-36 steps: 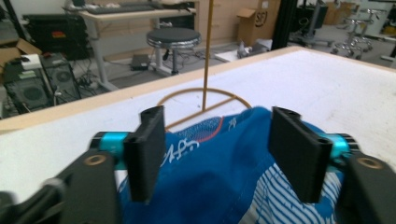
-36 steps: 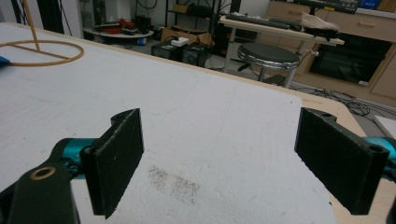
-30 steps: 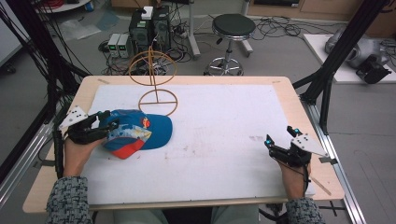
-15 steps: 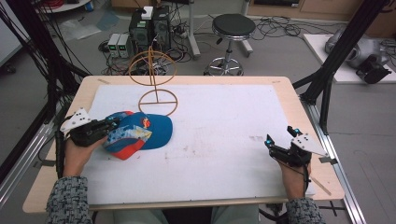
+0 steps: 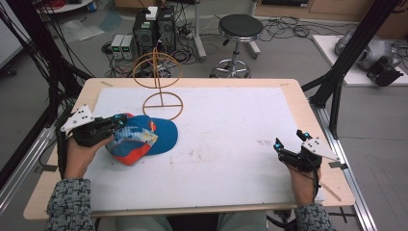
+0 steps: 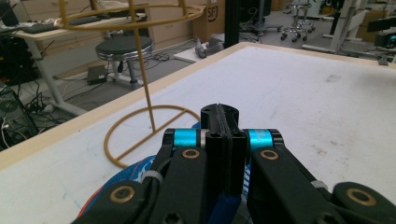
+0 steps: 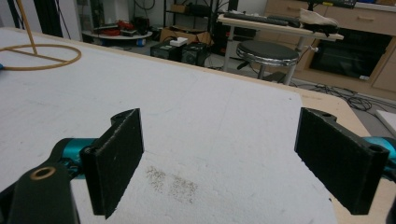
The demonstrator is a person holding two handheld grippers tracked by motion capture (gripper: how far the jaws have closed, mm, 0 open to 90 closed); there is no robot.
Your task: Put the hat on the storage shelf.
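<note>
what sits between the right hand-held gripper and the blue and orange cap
Nothing: in the high view, only bare white table mat lies between the right hand-held gripper and the blue and orange fabric cap.

The cap (image 5: 142,137) is rocking bright blue with an orange-red back and a multicolour printed patch. The wire stand (image 5: 159,79) is looking mustard yellow, and the worktop (image 5: 231,139) is showing white with a tan wood edge.

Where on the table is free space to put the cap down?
The white mat is bare from the cap across to the right gripper, and along its far right part. It is crowded at the far left, where the wire stand, cap and left gripper sit close together.
</note>
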